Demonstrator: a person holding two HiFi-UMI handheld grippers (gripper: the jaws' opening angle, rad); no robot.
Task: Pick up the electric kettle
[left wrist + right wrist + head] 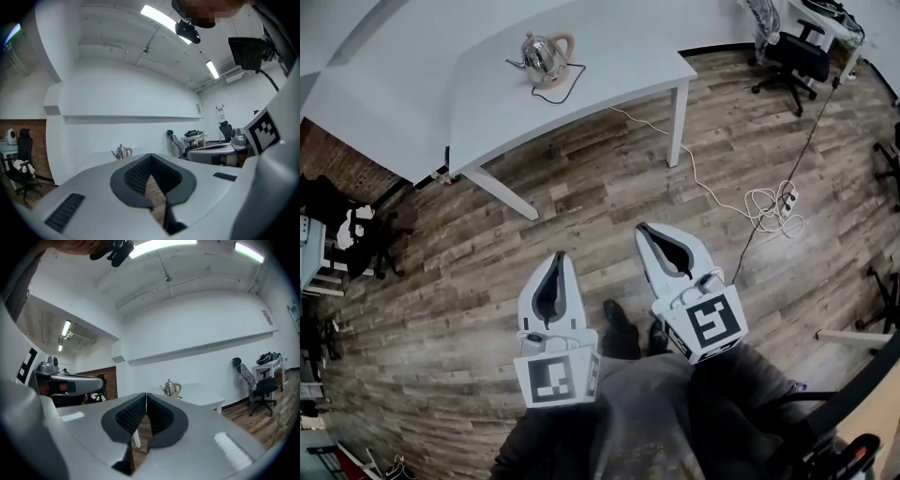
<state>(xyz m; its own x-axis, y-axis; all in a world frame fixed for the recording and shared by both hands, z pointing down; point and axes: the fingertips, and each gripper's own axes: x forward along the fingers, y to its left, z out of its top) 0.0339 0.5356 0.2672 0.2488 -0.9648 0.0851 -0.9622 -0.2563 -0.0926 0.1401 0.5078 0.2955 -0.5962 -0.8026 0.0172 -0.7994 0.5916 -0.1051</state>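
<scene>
A shiny steel electric kettle [544, 57] with a tan handle stands on its base on a white table [609, 66], far ahead of me. The same kettle [122, 152] shows small in the left gripper view, and the kettle [171, 388] also sits beyond the jaws in the right gripper view. My left gripper [558, 256] is held level over the wooden floor, shut with nothing between its jaws. My right gripper [645, 228] is beside it, also shut and empty. Both are well short of the table.
A black cord runs from the kettle base across the table. A white cable and power strip [786, 199] lie on the floor at right. Black office chairs [792, 58] stand at the far right. A brick wall and cluttered chair [352, 230] are at left.
</scene>
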